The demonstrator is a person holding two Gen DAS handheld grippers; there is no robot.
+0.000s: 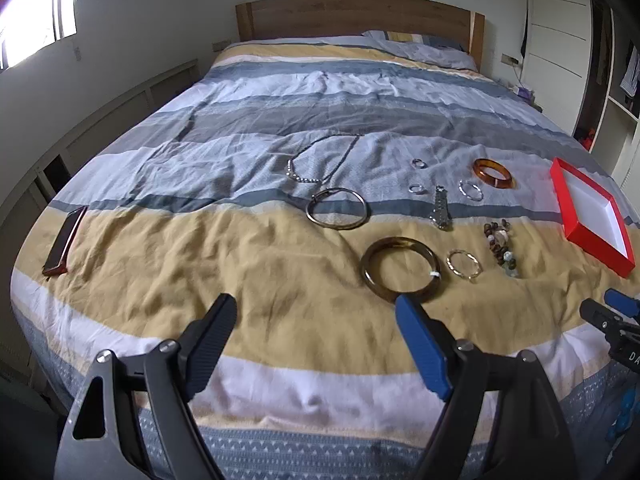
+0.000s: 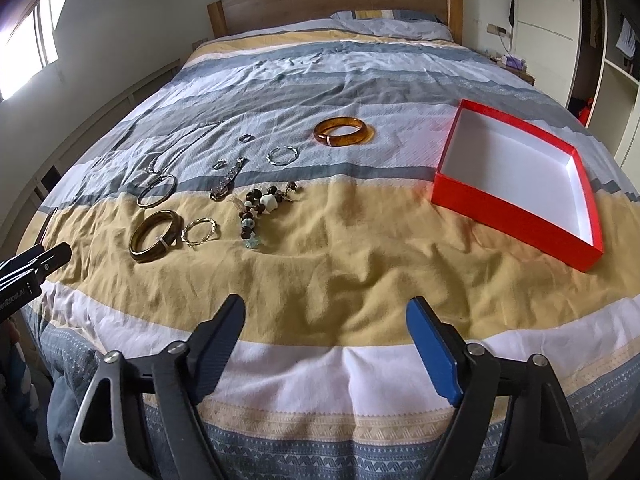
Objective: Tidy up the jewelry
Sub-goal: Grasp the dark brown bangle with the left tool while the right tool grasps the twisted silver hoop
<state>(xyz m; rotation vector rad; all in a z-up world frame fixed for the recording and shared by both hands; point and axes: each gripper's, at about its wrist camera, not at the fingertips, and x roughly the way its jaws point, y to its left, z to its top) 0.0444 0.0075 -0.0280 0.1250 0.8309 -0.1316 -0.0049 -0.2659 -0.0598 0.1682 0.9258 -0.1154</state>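
While both tools hover above the foot of the bed (image 2: 320, 264), the left gripper (image 1: 316, 308) and the right gripper (image 2: 326, 310) each stand spread wide with nothing between the jaws. At the right edge of the left view only the tips of the other tool show, the rest cut off. Jewelry lies across the middle of the striped duvet: two thick bangles, one dark bangle (image 1: 400, 269) at lower centre and one amber bangle (image 1: 493, 173) further up; two thin twisted hoops (image 1: 464, 264); one large metal hoop (image 1: 337, 208); one bead bracelet (image 2: 262, 204); one metal watch (image 1: 440, 208). Two small rings (image 1: 419, 163) are too tiny to make out well, and the necklace (image 1: 316, 160) chain fades into the grey fabric. One empty red box (image 2: 516, 182) sits right of centre. A phone (image 1: 64, 242) lies at the left edge.
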